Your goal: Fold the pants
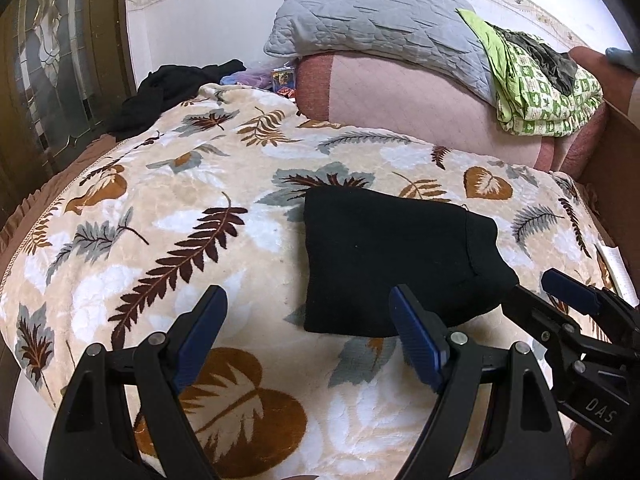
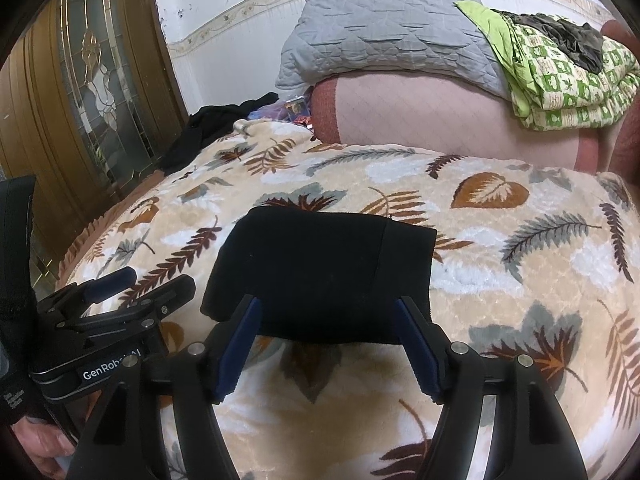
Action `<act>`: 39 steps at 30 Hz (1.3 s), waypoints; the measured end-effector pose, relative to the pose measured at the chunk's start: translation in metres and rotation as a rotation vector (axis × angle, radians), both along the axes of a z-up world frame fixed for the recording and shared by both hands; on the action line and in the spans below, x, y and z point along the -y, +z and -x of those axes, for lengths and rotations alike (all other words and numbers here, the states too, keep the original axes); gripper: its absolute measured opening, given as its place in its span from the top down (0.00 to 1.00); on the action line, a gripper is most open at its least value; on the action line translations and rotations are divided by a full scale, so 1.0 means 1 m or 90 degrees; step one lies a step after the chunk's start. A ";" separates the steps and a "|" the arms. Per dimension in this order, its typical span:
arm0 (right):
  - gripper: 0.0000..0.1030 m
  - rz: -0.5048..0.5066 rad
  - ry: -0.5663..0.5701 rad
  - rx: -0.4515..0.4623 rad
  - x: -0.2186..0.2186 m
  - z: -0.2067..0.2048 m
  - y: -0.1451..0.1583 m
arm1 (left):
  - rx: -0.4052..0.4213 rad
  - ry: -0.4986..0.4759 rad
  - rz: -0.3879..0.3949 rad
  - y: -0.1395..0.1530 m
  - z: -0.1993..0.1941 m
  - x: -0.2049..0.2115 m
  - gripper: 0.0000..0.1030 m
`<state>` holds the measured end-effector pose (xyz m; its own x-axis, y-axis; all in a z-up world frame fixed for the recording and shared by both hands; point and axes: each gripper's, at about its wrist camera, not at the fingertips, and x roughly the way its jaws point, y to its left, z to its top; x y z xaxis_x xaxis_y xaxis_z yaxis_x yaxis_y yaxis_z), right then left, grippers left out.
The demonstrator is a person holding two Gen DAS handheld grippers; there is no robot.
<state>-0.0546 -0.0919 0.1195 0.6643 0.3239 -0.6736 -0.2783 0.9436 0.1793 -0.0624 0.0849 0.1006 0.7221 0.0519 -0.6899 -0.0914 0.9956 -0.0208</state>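
The black pants lie folded into a small rectangle on the leaf-patterned blanket. My left gripper is open just in front of the bundle's near left corner, its right finger overlapping the near edge and nothing between its pads. In the right wrist view the pants fill the middle, and my right gripper straddles their near edge. Its jaws are opening, and the pads stand apart from the cloth. The right gripper also shows beside the bundle's right corner, and the left gripper at the left.
A grey quilted pillow and a folded green patterned cloth rest on a pink cushion at the back. Another black garment lies at the back left by a glazed wooden door. A hand shows bottom left.
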 end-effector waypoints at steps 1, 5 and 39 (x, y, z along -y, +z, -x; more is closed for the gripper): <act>0.31 0.000 0.000 -0.001 0.000 0.000 -0.001 | 0.000 0.000 0.001 0.000 0.000 0.000 0.19; 0.31 -0.001 -0.002 -0.003 0.002 -0.002 -0.002 | 0.003 -0.003 -0.001 -0.001 0.000 0.002 0.19; 0.30 -0.002 -0.002 -0.015 0.004 -0.009 -0.012 | -0.002 -0.013 -0.008 -0.007 -0.006 0.008 0.19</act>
<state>-0.0452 -0.0955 0.1076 0.6492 0.3244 -0.6880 -0.2715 0.9438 0.1888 -0.0562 0.0774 0.0940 0.7205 0.0459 -0.6919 -0.0711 0.9974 -0.0079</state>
